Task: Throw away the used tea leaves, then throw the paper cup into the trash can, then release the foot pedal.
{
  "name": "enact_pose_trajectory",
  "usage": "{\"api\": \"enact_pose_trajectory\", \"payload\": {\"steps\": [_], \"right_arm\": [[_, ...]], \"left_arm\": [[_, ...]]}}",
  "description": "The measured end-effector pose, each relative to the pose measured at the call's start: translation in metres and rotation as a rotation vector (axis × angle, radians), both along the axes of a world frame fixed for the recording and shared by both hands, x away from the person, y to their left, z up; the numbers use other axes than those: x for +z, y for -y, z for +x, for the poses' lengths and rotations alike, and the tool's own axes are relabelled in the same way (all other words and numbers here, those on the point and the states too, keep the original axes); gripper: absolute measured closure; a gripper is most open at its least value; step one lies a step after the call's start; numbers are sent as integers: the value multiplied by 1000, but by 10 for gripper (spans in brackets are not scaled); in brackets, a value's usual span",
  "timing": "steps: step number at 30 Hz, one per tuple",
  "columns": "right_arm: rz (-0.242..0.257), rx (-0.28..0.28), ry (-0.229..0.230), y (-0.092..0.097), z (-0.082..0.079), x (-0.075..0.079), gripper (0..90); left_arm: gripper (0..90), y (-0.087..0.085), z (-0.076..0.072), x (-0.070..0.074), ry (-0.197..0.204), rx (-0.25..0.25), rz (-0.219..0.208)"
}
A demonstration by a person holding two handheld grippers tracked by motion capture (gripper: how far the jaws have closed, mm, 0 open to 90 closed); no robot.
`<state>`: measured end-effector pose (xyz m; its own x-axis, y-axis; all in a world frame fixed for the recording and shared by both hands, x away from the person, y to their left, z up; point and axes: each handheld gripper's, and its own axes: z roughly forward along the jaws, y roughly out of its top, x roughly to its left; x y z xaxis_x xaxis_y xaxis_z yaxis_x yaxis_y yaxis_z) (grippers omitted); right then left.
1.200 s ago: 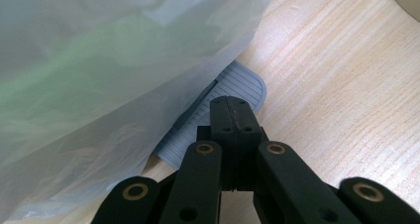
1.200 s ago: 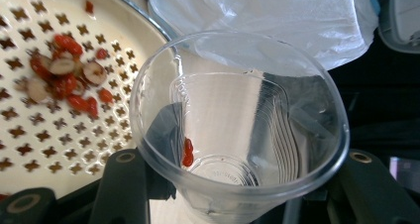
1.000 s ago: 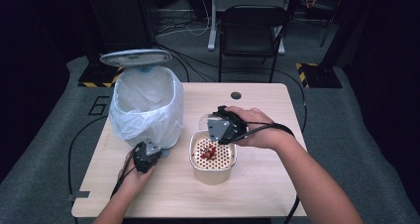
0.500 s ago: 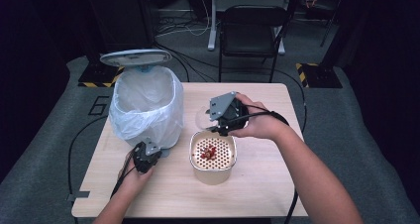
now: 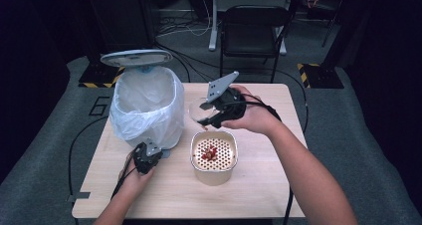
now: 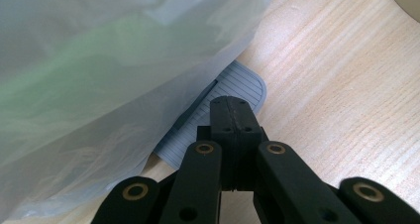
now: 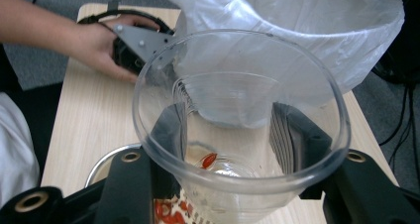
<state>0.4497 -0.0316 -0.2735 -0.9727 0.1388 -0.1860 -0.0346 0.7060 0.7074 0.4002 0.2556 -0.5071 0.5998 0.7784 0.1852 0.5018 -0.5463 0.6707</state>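
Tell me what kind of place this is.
Probably a recording studio or lab, not a kitchen: dark curtains surround a lone wooden table, cables trail across grey carpet, and a folding chair stands behind it.

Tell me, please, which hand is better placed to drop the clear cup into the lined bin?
The right: the right gripper already holds the clear cup raised beside the lined bin. The left gripper is shut low on the bin's pedal.
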Motion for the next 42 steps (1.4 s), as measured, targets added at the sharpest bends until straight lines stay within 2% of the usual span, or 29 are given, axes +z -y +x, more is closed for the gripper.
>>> {"api": "enact_pose_trajectory", "payload": {"steps": [6, 7, 15, 23, 29, 33, 36, 42], "right_arm": [[54, -41, -32, -7, 11, 5, 496], [60, -51, -40, -9, 13, 6, 498], [140, -109, -70, -24, 26, 18, 509], [163, -139, -51, -41, 29, 35, 514], [183, -158, -68, -58, 31, 46, 513], [190, -150, -75, -71, 34, 46, 513], [186, -161, -82, -80, 37, 43, 513], [213, -186, -88, -99, 43, 36, 512]], "left_arm": [[900, -1, 0, 1, 2, -4, 10], [900, 0, -1, 0, -7, 12, -14], [900, 0, 0, -1, 0, 15, -17], [900, 0, 0, 0, -2, 13, -15], [900, 0, 0, 0, -4, 14, -19], [900, 0, 0, -1, -4, 16, -22], [900, 0, 0, -1, 4, 22, -26], [900, 0, 0, -1, 2, 20, -23]]}}
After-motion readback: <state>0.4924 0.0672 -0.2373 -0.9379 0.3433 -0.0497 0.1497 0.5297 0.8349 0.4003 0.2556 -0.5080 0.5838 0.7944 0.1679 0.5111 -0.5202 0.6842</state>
